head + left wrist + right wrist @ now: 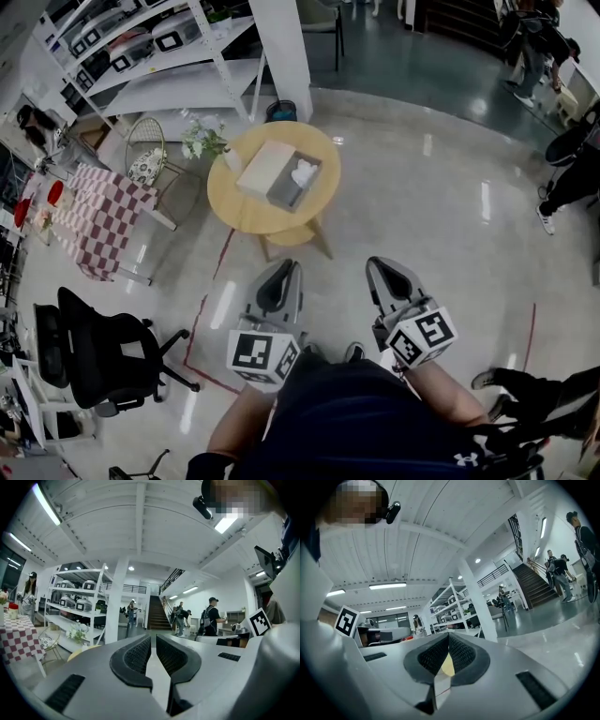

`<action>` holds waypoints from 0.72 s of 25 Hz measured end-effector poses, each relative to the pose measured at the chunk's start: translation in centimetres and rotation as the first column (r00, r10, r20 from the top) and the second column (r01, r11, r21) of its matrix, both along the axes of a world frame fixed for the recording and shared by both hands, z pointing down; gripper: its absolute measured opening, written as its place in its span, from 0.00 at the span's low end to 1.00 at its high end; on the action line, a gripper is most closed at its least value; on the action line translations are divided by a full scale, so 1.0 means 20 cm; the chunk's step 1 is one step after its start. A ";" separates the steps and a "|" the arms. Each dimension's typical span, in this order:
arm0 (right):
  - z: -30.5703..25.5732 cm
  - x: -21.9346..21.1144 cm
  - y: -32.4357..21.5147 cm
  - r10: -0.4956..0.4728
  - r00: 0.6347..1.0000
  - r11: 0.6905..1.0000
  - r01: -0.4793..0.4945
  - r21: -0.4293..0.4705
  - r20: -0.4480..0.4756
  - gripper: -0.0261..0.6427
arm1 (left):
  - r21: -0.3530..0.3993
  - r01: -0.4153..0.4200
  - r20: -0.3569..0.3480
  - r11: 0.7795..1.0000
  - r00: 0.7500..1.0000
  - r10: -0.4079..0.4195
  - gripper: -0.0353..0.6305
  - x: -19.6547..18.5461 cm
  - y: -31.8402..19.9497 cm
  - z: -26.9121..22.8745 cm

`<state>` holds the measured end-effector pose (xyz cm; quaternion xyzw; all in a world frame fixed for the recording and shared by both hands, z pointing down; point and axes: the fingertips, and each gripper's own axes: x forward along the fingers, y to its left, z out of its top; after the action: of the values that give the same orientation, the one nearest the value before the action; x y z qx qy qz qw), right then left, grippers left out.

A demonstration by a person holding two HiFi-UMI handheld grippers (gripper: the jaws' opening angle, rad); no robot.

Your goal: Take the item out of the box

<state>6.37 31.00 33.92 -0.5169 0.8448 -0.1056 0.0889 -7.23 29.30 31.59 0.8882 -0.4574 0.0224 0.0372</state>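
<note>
An open grey box (pixel 281 175) with its pale lid folded to the left lies on a round wooden table (pixel 246 211) ahead of me. A white crumpled item (pixel 304 173) rests in the box's right end. My left gripper (pixel 291 267) and right gripper (pixel 375 264) are held close to my body, well short of the table, both pointing towards it. Each is shut with nothing in it. In the left gripper view the left gripper (pixel 153 637) shows its pads nearly touching. In the right gripper view the right gripper (pixel 448 635) has its tips meeting.
A vase of white flowers (pixel 204 139) stands on the table's left edge. A wire chair (pixel 145 150), a checkered table (pixel 98 217) and a black office chair (pixel 98 352) are at the left. A white pillar (pixel 281 47) and shelves (pixel 141 56) stand behind the table.
</note>
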 end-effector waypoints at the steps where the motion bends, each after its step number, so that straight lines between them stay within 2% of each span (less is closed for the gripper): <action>1: 0.00 0.01 0.00 -0.005 1.000 1.000 0.005 0.003 0.001 0.06 | 0.001 0.007 0.002 1.000 1.000 -0.007 0.12 0.00 0.01 0.00; 8: 0.05 0.07 -0.01 -0.017 1.000 1.000 0.017 -0.012 0.007 0.06 | -0.010 0.042 0.010 0.999 0.999 -0.042 0.12 0.03 0.01 0.04; 18: 0.12 0.05 -0.20 -0.009 1.000 0.999 0.009 -0.049 -0.008 0.06 | -0.044 0.033 0.002 0.998 0.999 -0.033 0.12 0.00 -0.22 0.13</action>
<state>7.33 26.92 36.31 -0.5154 0.8448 -0.1244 0.0722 -7.14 24.96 34.15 0.8795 -0.4713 0.0326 0.0569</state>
